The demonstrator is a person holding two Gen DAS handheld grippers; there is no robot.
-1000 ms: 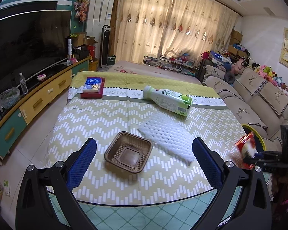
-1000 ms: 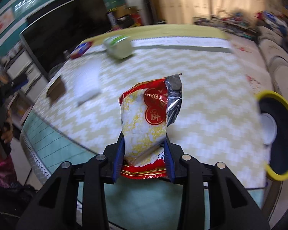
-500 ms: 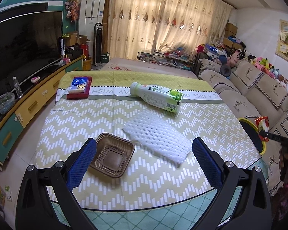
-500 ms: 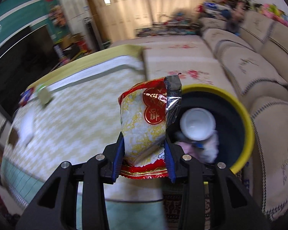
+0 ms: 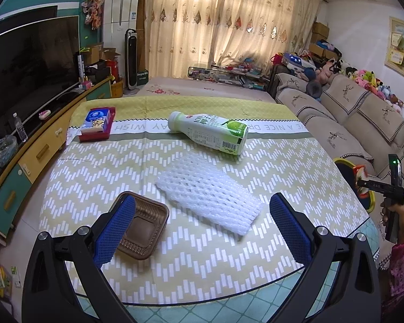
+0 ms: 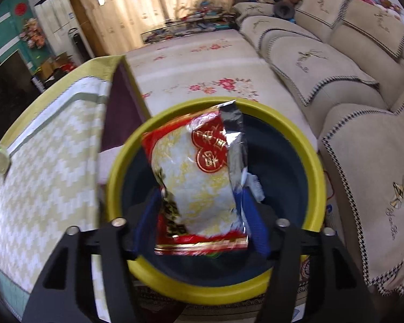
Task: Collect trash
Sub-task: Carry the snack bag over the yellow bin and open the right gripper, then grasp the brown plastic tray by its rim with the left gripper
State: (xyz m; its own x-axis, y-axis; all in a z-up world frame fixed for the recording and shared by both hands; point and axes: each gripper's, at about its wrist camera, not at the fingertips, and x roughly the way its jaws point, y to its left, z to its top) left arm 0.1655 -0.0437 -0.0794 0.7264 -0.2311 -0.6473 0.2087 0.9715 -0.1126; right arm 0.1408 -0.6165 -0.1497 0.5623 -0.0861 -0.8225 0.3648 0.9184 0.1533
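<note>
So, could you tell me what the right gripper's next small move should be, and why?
Probably just finish opening. The right gripper is over the yellow-rimmed bin, its jaws are opening, and the snack bag is between them above the bin's dark inside, so it should drop in.

The snack bag (image 6: 199, 177) is shiny, crinkly foil. The bin (image 6: 313, 161) looks like smooth plastic, maybe, since the view is blurry. The tablecloth (image 5: 202, 255) is matt cloth. The white net sleeve (image 5: 210, 199) is soft, bumpy foam. The brown tray (image 5: 145, 228) is ridged, shiny plastic.
</note>
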